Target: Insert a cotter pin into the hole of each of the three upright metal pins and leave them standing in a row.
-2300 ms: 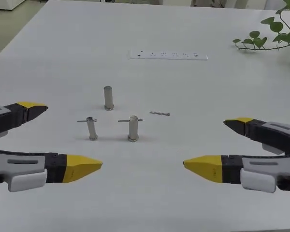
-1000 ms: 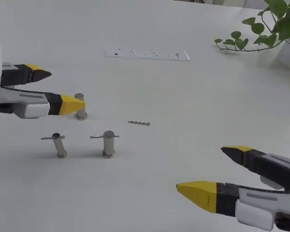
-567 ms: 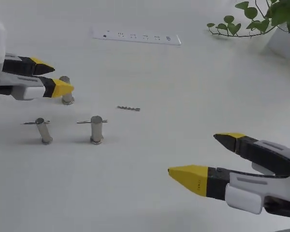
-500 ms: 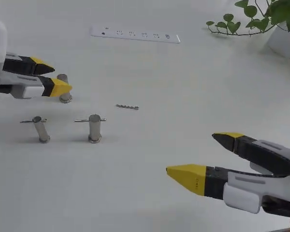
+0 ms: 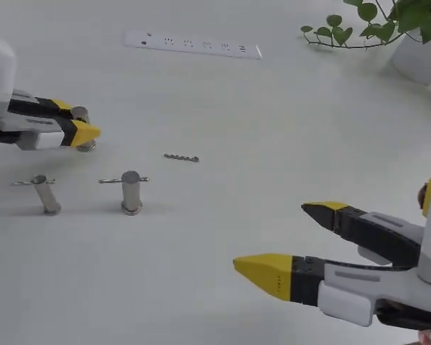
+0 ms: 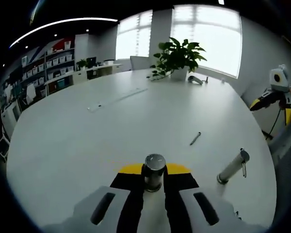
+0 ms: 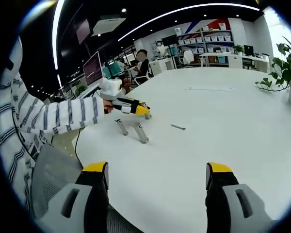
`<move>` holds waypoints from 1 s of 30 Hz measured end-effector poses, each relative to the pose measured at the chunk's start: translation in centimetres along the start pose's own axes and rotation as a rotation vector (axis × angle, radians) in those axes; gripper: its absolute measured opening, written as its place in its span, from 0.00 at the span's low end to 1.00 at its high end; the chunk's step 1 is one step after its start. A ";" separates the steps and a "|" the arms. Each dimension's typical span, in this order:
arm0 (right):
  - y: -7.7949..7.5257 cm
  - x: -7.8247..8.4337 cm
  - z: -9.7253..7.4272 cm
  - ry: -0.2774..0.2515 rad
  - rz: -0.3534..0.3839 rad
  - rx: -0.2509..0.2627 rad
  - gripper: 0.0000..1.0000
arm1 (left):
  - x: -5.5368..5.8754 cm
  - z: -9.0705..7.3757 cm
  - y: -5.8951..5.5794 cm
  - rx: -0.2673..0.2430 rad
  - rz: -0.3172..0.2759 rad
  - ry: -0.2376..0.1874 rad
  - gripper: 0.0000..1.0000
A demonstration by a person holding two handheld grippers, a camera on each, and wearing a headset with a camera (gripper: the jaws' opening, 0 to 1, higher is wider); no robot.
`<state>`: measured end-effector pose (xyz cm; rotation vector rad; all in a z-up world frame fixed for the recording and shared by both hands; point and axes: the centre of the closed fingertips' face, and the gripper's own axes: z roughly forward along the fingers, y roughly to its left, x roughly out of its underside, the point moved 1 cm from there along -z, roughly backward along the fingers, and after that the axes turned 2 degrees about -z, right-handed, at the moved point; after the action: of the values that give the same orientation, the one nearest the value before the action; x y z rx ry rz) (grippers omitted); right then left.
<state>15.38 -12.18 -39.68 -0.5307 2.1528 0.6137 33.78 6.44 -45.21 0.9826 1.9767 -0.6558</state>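
My left gripper is at the left of the table, its jaws shut on a bare upright metal pin. The left gripper holds that pin near its top. Two other metal pins stand nearer me, one to the right and one to the left, each with a cotter pin through its hole. A loose cotter pin lies flat on the table to the right of the held pin. My right gripper hovers open and empty at the lower right, far from the pins.
A white power strip lies at the far side of the table. A potted plant stands at the far right. In the right gripper view a striped sleeve reaches in from the left.
The left gripper has gone from the near left to the bare pin and shut its jaws on it. The right gripper stays open at the lower right.
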 end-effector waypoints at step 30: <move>0.8 -1.4 -0.4 -0.061 -0.031 -0.007 0.80 | -5.7 -6.3 -0.9 -0.049 0.048 -0.117 0.09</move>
<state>15.53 -11.55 -38.17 -0.5412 2.0820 0.6130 32.38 8.26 -36.98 0.9380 1.8526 -0.6214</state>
